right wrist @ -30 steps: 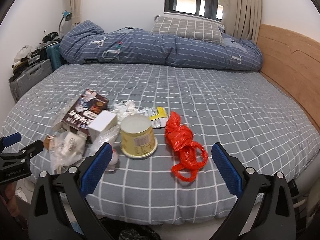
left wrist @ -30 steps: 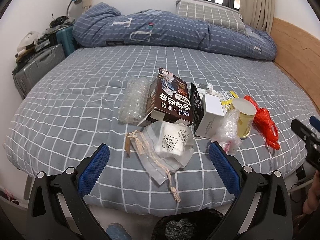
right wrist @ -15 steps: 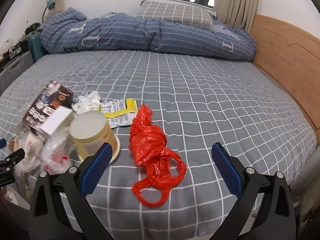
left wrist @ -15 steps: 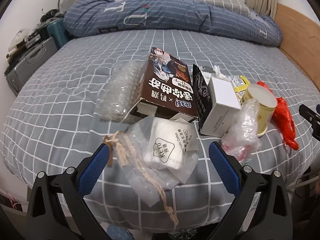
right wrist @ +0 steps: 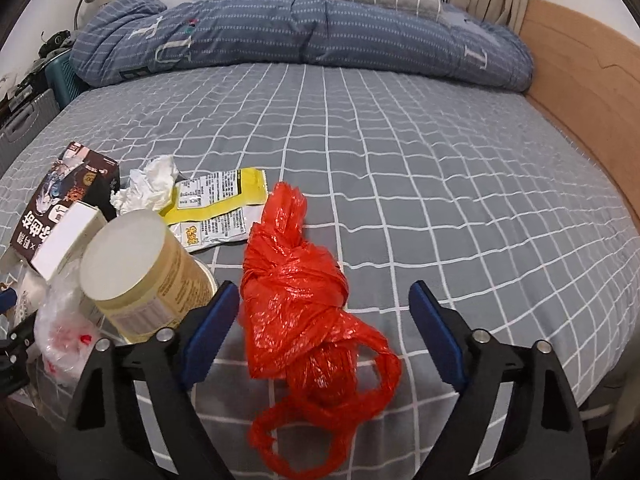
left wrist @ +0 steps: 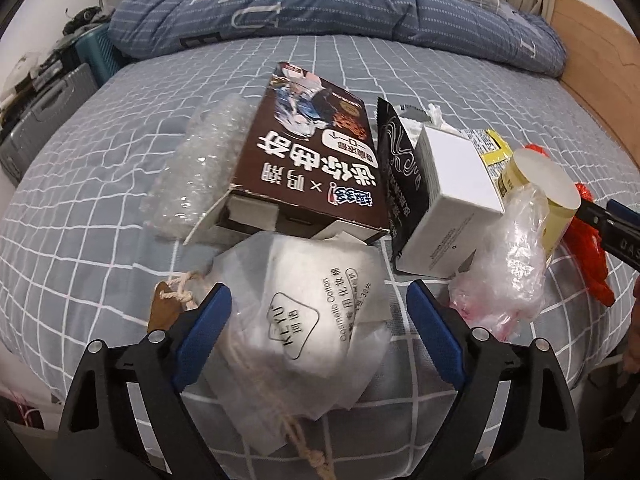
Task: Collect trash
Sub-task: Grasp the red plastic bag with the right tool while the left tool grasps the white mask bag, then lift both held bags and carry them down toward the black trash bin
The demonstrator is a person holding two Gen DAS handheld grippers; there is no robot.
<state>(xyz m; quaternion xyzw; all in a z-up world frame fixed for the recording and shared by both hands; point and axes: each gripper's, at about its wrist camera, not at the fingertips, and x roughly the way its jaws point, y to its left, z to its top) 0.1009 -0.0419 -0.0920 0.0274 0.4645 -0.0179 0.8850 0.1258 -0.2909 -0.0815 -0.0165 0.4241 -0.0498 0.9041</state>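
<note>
Left gripper (left wrist: 318, 312) closing around cotton-pad bag (left wrist: 316, 320) – not gripping; right gripper (right wrist: 324, 312) closing around red bag (right wrist: 296, 300) – fingers clear.

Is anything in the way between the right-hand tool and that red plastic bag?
Nothing visible. The red bag lies on the bed between the right tool's closing, not yet gripping fingers. The yellow cup stands beside its left finger, outside the gap.

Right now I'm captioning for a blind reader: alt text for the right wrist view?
The right gripper, jaws closing but open, straddles a knotted red plastic bag on a grey checked bed; a cream tub and yellow wrapper lie left.
</note>
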